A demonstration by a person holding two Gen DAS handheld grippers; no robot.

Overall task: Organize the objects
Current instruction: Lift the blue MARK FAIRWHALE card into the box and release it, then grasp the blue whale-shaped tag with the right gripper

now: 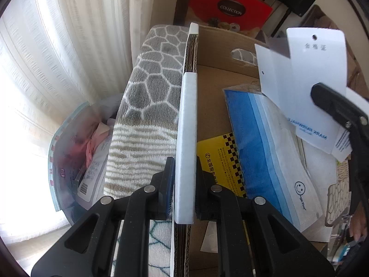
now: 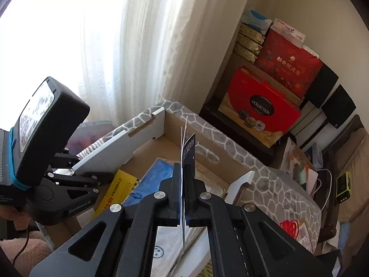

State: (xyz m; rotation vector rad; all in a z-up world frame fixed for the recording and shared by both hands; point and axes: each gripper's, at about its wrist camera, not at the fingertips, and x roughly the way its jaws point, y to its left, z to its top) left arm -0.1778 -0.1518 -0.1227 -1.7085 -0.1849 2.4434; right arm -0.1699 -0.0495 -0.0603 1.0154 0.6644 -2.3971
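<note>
An open cardboard box (image 1: 214,85) lies on a grey honeycomb-patterned blanket (image 1: 150,85). My left gripper (image 1: 184,161) is shut on the box's white side wall (image 1: 188,124), one finger outside and one inside. In the box lie a blue face-mask pack (image 1: 260,152) and a yellow card (image 1: 216,159). Over the box my right gripper (image 2: 183,168) is shut on white paper tags (image 2: 188,145), held edge-on and upright; the same tags (image 1: 306,73) show flat in the left wrist view, pinched by the right gripper's fingers (image 1: 327,101). The left gripper (image 2: 76,173) also shows at the box wall (image 2: 108,152).
A bright curtained window (image 2: 115,46) is behind the box. A red gift box (image 2: 260,108), stacked cartons and black speakers (image 2: 332,97) stand at the far right. A clear plastic bag of items (image 1: 76,152) lies left of the blanket. Cables and a yellow-green device (image 2: 343,187) sit at right.
</note>
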